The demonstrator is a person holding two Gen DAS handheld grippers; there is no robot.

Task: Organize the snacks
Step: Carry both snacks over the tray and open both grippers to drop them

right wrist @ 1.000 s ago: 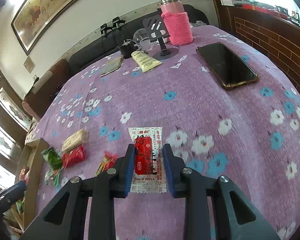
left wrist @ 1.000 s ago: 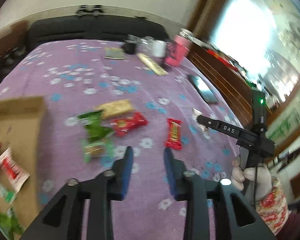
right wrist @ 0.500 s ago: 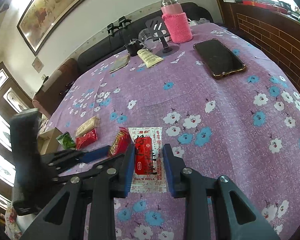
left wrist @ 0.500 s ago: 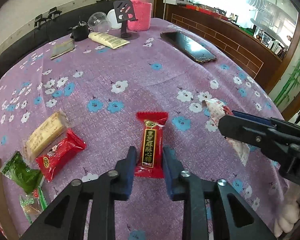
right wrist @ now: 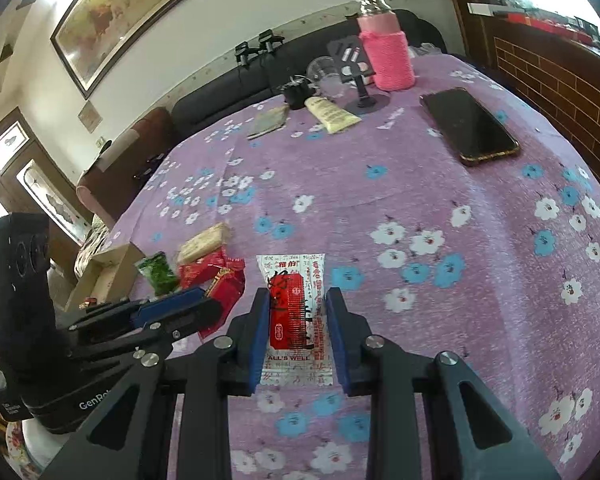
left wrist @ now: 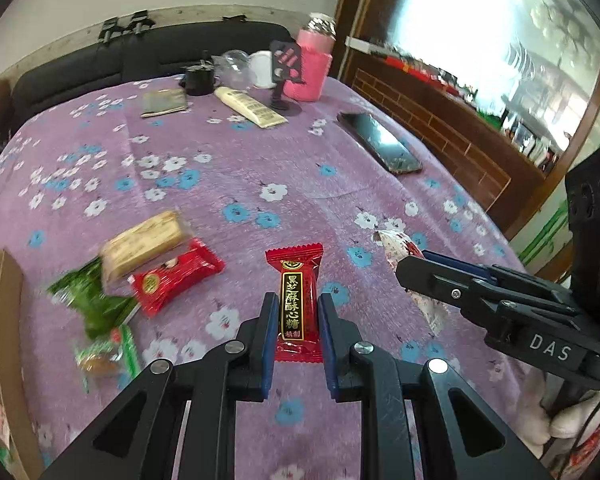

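Note:
My left gripper (left wrist: 298, 308) is shut on a dark red sesame candy bar (left wrist: 298, 300); the bar also shows in the right wrist view (right wrist: 224, 292). My right gripper (right wrist: 297, 306) is shut on a white and red sachet (right wrist: 296, 312), which shows beside my left gripper in the left wrist view (left wrist: 404, 256). On the purple flowered cloth lie a beige snack bar (left wrist: 146, 240), a red packet (left wrist: 172, 276) and green packets (left wrist: 94, 300). A cardboard box (left wrist: 4, 320) stands at the left edge.
At the far end stand a pink-sleeved bottle (left wrist: 310, 68), a phone stand (left wrist: 286, 76), a cream tube (left wrist: 250, 106), a dark cup (left wrist: 198, 78) and a grey pouch (left wrist: 164, 102). A phone (left wrist: 380, 142) lies at the right. A dark sofa (left wrist: 80, 64) is behind.
My left gripper swung from the snack pile to the red candy bar and closed on it. My right gripper has kept hold of the sachet, and the two grippers have come close together.

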